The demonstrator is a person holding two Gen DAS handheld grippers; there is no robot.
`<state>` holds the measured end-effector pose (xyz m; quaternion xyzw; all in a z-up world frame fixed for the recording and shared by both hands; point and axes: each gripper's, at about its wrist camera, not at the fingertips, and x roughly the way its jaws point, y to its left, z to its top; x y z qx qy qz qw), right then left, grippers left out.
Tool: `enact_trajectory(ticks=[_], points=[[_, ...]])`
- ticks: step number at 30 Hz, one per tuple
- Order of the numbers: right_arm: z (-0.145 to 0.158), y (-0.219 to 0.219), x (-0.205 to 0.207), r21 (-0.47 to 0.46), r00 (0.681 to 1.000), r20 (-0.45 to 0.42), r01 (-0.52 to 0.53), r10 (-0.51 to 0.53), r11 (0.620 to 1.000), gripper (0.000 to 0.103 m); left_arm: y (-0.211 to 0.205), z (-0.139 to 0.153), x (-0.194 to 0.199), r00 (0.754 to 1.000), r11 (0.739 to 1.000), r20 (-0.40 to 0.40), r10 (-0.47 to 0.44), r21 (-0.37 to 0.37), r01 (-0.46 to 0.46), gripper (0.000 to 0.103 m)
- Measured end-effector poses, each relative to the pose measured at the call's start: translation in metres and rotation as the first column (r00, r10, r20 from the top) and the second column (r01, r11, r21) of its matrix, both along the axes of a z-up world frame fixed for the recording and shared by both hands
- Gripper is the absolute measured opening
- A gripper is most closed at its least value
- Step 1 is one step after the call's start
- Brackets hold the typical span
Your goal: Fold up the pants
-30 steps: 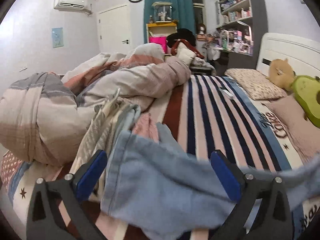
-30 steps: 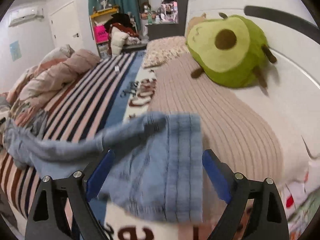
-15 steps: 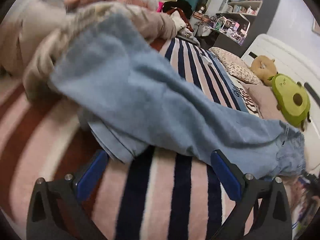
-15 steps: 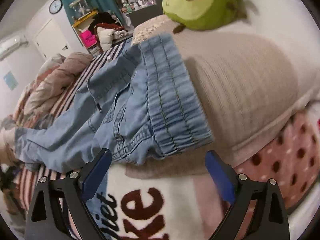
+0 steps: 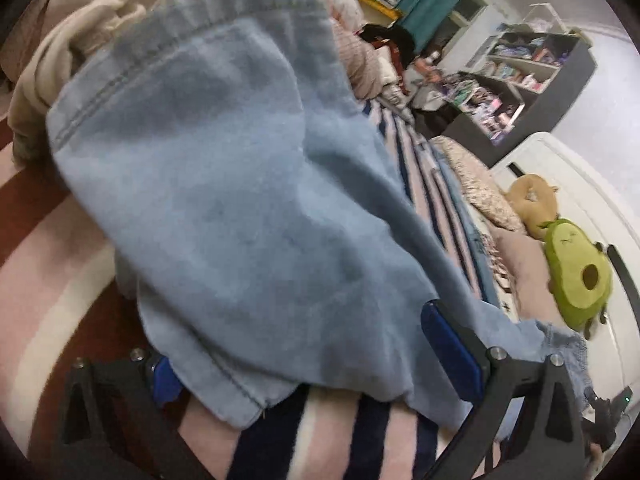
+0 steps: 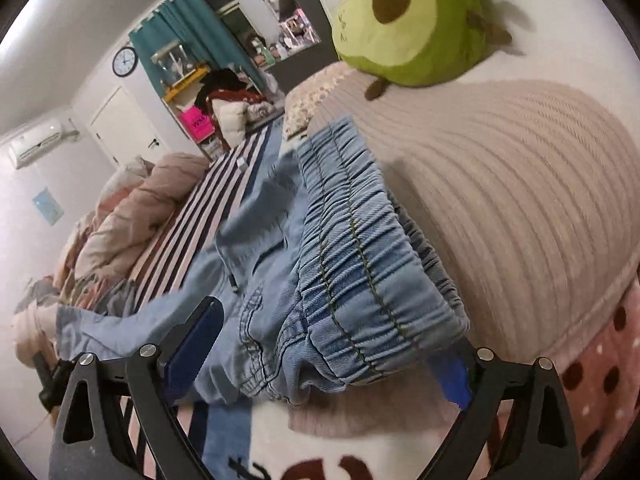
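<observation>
Light blue denim pants lie stretched across the striped blanket. In the left wrist view the leg end (image 5: 240, 184) fills the frame, its hem up against the beige duvet. My left gripper (image 5: 308, 364) is open, its blue pads either side of the leg's near edge. In the right wrist view the elastic waistband (image 6: 352, 264) rests against a ribbed pink pillow (image 6: 520, 184). My right gripper (image 6: 324, 352) is open, its fingers astride the near waistband corner.
A green avocado plush (image 6: 412, 20) sits on the pillow by the white headboard; it also shows in the left wrist view (image 5: 576, 284). A crumpled duvet (image 6: 136, 216) lies along the bed's far side. Shelves (image 5: 516, 76) and clutter stand beyond the bed.
The pants, held up in the air a second ago, now lie on the bed. Both grippers have dropped low and moved close to the cloth, with jaws wide open.
</observation>
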<state>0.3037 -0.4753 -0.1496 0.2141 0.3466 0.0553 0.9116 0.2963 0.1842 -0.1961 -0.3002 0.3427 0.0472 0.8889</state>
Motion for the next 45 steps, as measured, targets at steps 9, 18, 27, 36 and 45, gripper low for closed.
enact_trajectory(ticks=[9,18,27,36,45], points=[[-0.002,0.013,-0.011,-0.18,0.99,-0.041,0.126,-0.135,0.976,0.092,-0.011,-0.01,0.005,0.999,0.998,-0.015,-0.042,-0.052,0.042,0.026],[0.003,0.018,0.005,-0.193,0.994,0.043,0.11,-0.104,0.975,0.046,-0.007,0.02,-0.01,0.995,0.999,0.095,-0.02,0.04,0.016,0.007],[0.031,0.029,-0.033,-0.176,0.995,0.104,0.019,-0.001,0.984,0.022,0.02,0.066,-0.074,0.987,0.99,0.162,-0.007,0.142,-0.016,0.006],[0.007,0.035,-0.108,-0.066,1.0,0.008,-0.027,0.027,0.997,0.022,0.044,0.06,-0.165,0.997,0.973,0.062,-0.044,0.228,0.029,0.007],[-0.009,0.044,-0.124,-0.169,0.999,-0.036,-0.024,0.018,0.985,0.022,0.038,0.026,-0.18,0.995,0.929,-0.069,-0.075,0.358,0.095,0.045]])
